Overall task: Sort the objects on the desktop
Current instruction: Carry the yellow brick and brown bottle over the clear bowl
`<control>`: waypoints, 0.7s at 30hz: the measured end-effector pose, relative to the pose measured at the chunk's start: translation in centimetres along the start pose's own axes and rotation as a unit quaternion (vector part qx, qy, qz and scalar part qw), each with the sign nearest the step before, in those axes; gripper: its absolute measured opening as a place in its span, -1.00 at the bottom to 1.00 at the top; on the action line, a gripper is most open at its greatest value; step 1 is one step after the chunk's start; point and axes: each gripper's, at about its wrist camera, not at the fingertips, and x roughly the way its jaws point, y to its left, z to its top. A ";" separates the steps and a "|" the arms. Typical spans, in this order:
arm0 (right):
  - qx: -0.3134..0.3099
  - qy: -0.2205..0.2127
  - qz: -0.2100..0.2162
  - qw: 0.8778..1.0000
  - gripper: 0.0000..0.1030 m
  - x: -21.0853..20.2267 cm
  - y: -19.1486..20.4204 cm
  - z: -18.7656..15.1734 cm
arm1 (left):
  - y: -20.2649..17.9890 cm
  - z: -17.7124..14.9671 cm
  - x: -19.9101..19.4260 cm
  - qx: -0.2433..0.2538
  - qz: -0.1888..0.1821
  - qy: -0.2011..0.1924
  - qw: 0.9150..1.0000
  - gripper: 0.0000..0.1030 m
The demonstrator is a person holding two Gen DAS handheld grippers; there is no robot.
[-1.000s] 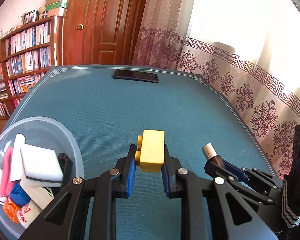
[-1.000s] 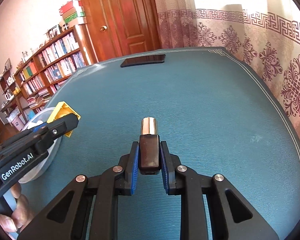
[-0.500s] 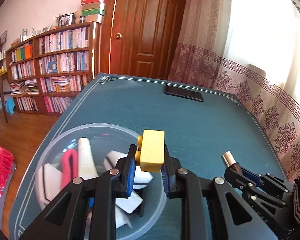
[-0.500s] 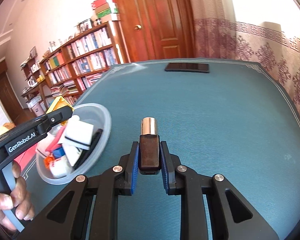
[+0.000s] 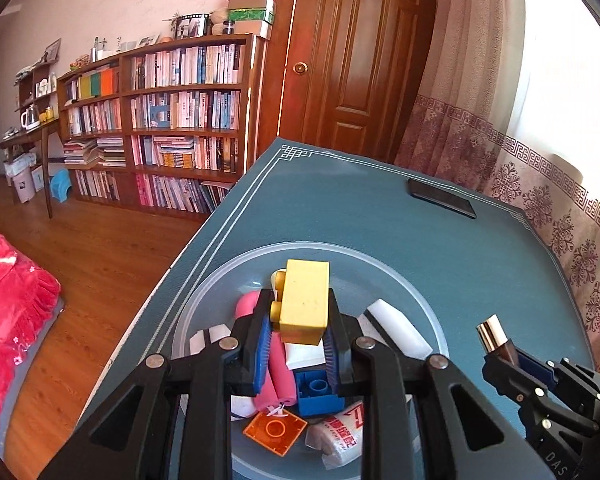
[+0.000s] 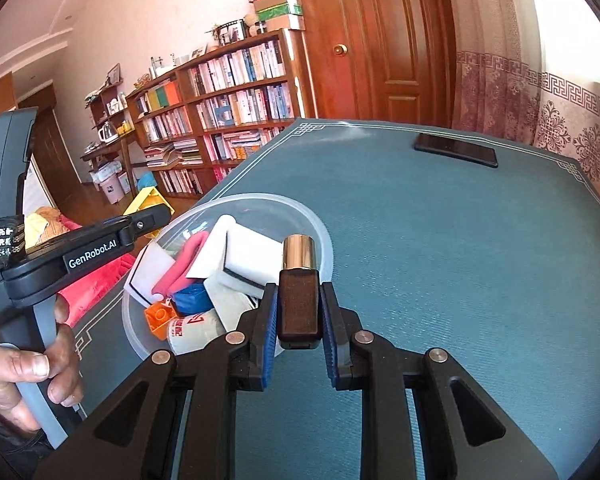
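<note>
Now the yellow brick (image 5: 304,300), clamped in the left gripper (image 5: 297,342), is carried from bare mat to above the bowl (image 5: 400,276), ready for release, while the right gripper (image 6: 299,322), at 3 o'clock, grips the lipstick (image 6: 299,292).

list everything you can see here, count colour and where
yellow brick: 1, yellow, in left gripper above bowl
lipstick: 1, brown with gold cap, in right gripper
bowl: 1, clear, on table, full of sorted bits
blue brick: 1, blue, in bowl
orange brick: 1, orange, in bowl
phone: 1, black, far table edge
table: 1, teal cover
left gripper: shut on brick
right gripper: shut on lipstick
hand: holds left gripper's handle
</note>
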 end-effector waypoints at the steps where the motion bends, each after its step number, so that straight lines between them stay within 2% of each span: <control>1: -0.003 0.001 0.003 1.000 -0.58 0.2 0.3 0.0 | 0.1 -0.1 0.1 0.000 0.001 0.002 1.000 -0.50; 12: -0.026 0.029 0.050 0.998 -0.58 2.2 3.3 0.0 | 0.6 -0.9 1.5 0.002 -0.001 0.027 1.000 -0.50; 21: -0.021 0.055 0.057 0.997 -0.58 4.7 3.5 -0.4 | 0.7 -1.2 2.3 0.002 -0.003 0.038 0.999 -0.50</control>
